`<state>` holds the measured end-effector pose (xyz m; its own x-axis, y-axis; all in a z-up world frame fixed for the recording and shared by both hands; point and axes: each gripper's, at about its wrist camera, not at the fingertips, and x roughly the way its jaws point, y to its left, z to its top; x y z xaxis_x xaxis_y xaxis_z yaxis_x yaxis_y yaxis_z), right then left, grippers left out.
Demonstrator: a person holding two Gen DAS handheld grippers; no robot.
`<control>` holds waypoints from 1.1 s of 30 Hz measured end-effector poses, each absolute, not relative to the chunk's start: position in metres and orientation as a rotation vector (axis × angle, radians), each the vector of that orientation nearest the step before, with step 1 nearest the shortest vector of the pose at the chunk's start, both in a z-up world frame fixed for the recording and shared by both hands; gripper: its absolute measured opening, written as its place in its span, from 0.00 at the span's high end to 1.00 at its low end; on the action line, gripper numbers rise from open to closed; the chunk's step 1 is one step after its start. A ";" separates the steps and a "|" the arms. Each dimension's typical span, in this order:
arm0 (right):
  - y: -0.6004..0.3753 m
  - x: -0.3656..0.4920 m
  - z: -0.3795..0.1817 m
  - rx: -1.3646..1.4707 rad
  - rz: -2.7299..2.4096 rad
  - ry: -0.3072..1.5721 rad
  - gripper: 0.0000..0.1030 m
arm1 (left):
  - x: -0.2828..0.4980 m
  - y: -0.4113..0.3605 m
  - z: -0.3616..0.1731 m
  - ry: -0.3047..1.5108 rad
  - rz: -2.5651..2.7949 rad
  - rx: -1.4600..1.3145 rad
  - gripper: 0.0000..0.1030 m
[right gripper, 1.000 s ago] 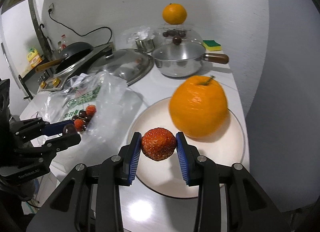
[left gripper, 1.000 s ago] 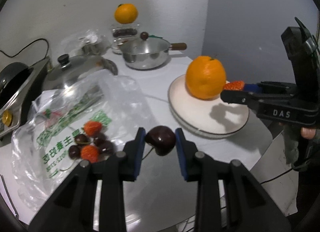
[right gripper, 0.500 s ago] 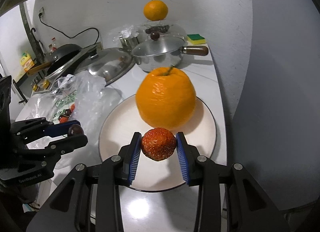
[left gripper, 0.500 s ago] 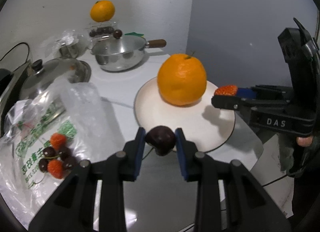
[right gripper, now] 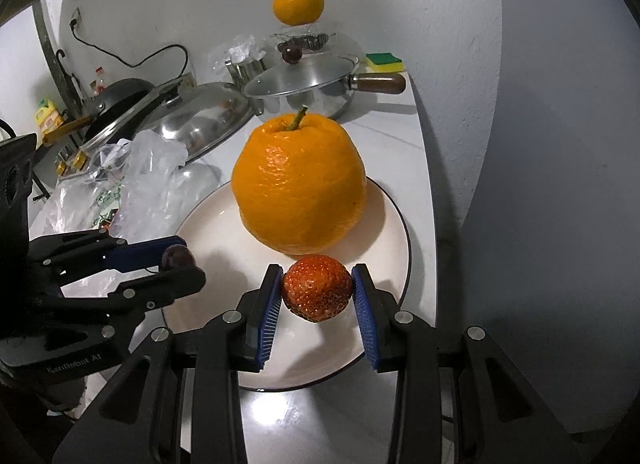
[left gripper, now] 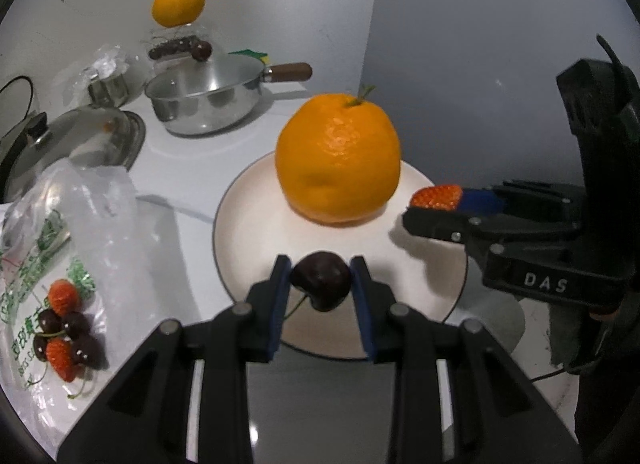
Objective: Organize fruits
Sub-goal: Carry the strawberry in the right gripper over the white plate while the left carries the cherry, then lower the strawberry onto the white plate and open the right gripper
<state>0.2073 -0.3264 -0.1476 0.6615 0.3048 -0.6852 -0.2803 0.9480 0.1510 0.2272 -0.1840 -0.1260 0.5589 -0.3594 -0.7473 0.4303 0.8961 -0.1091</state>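
The left gripper (left gripper: pixel 321 284) is squeezing a dark cherry (left gripper: pixel 322 279) between its two blue pads. The right gripper (right gripper: pixel 316 290) is squeezing a red strawberry (right gripper: pixel 317 287) the same way. Both fruits hang in the air just above the white plate (right gripper: pixel 208 240).

A big orange (right gripper: pixel 300 184) sits on the plate already. In the right wrist view it fills the plate from the middle out toward 12 o'clock. The strawberry hangs just in front of it, toward 6 o'clock. The cherry comes in over the plate's edge at about 9 o'clock.

More fruit waits on a plastic bag (left gripper: pixel 92 220) at about 9 o'clock from the plate in the left wrist view. A few more strawberries and cherries lie there in a little pile (left gripper: pixel 66 328).

The step in hand looks like putting these two small fruits on the plate next to the orange. Next, each gripper probably needs to go lower until its fruit is almost on the plate. Then the fingers can open slowly. The cherry is round and may roll, so it should be let go low. The strawberry is soft, so a gentle drop is best.
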 end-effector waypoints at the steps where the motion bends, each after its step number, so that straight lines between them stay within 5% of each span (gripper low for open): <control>1: -0.326 0.209 -0.149 0.032 0.331 0.785 0.64 | 0.228 -0.185 -0.128 0.862 -0.468 0.088 0.70; 22: -0.318 0.223 -0.162 0.004 0.314 0.825 0.64 | 0.242 -0.185 -0.144 0.909 -0.450 0.056 0.66; 27: -0.317 0.221 -0.158 0.003 0.307 0.811 0.49 | 0.240 -0.183 -0.141 0.903 -0.441 0.062 0.66; 33: -0.315 0.219 -0.156 0.002 0.298 0.811 0.48 | 0.233 -0.182 -0.135 0.892 -0.446 0.070 0.66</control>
<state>0.2192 -0.3150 -0.1558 0.6491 0.2632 -0.7137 -0.2620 0.9582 0.1150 0.2335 -0.1824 -0.1355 0.5430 -0.3470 -0.7647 0.4041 0.9062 -0.1242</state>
